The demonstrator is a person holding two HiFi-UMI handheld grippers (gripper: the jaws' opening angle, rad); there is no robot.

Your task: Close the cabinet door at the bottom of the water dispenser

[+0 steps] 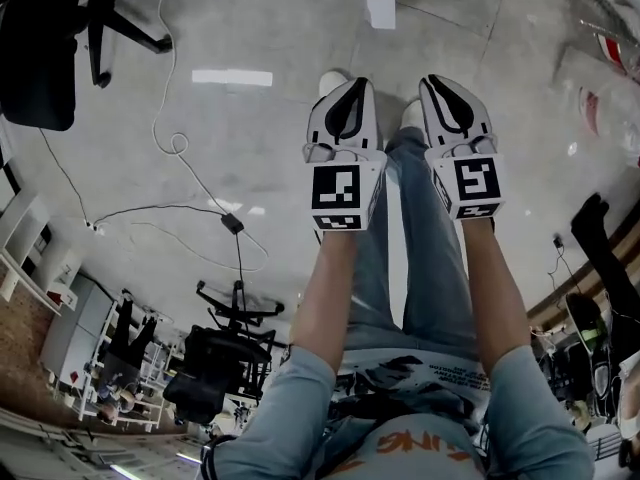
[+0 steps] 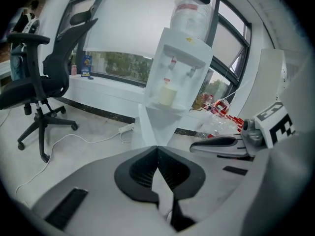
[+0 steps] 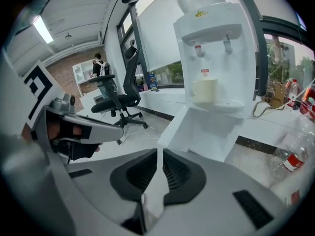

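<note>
Left hand-held gripper point(image 2: 157, 147) and right hand-held gripper point(image 3: 160, 151) both closed tight, empty. Cabinet door point(image 3: 176, 126) ajar at frame centre, below water dispenser point(image 3: 211, 48). Probably a light, stiff hinged panel; push its free edge.

Grey floor point(image 1: 260, 28) bears the water dispenser point(image 2: 178, 77), an office chair point(image 2: 42, 85) and loose cables point(image 1: 232, 224).
</note>
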